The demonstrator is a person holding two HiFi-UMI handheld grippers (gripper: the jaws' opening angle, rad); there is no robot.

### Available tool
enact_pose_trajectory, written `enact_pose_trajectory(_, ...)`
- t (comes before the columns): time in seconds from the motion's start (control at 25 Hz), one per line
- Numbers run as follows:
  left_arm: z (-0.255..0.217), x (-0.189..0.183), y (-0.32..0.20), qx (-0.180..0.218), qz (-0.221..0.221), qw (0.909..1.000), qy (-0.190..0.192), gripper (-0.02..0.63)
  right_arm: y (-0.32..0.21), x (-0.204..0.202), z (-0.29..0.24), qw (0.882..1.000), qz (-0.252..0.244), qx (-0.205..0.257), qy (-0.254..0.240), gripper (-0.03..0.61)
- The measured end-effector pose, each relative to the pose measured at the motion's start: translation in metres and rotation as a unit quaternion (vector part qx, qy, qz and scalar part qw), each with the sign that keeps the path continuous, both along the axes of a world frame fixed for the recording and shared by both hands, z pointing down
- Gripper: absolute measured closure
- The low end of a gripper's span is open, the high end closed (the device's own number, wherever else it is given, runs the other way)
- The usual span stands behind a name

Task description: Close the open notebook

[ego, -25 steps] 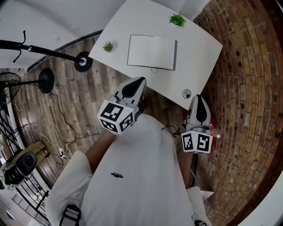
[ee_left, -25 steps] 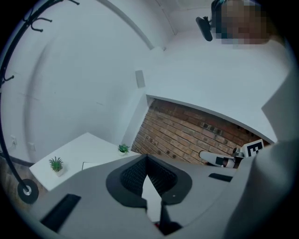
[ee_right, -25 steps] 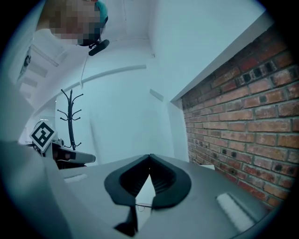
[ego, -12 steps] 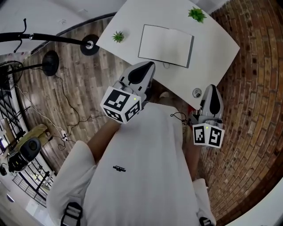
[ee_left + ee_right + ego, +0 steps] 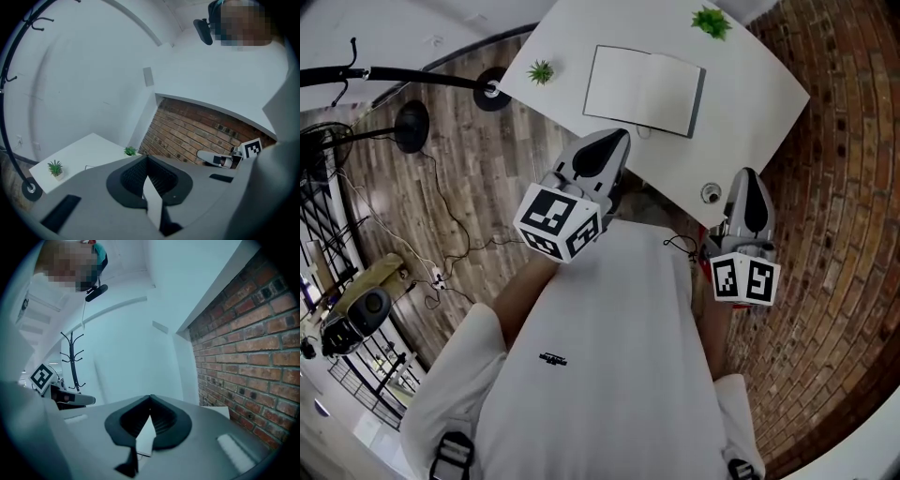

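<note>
The open notebook [image 5: 643, 77] lies flat with blank white pages on the white table [image 5: 750, 94], between two small potted plants. My left gripper [image 5: 615, 141] is shut and empty. It hovers at the table's near edge, just short of the notebook's near side. My right gripper [image 5: 748, 180] is also shut and empty, held off the table's right near corner, beside the brick wall. In the left gripper view the jaws [image 5: 147, 159] meet over the table [image 5: 79, 152]. In the right gripper view the jaws [image 5: 150, 399] are closed too.
One green plant [image 5: 541, 71] stands at the table's left corner, another [image 5: 710, 21] at the far side. A small round fitting [image 5: 710, 193] sits by the near right corner. A brick wall [image 5: 844, 187] runs along the right. A coat rack base [image 5: 492, 92] and cables lie on the wooden floor at left.
Both grippers have come forward toward the table. The left now sits closer to the notebook's near edge, and the right has drawn level with the table's corner.
</note>
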State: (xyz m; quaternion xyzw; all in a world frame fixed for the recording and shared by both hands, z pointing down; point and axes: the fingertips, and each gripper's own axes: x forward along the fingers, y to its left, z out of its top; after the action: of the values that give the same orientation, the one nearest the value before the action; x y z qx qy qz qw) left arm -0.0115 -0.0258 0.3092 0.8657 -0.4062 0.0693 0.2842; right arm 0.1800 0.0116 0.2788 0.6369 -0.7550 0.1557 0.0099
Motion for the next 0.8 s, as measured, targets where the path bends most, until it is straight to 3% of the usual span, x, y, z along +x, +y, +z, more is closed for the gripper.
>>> enact_pose_trajectory(0.36, 0.002, 0.02, 0.005, 0.0, -0.003, 0.9999, -0.014, 0.611, 0.002, 0.017, 0.007, 1.0, -0.011, 0.001, -0.012, 0.568)
enact_pose_trajectory(0.8, 0.024, 0.031, 0.002, -0.019, -0.015, 0.9987, -0.044, 0.611, -0.016, 0.024, 0.056, 0.997, -0.037, -0.047, -0.058, 0.566)
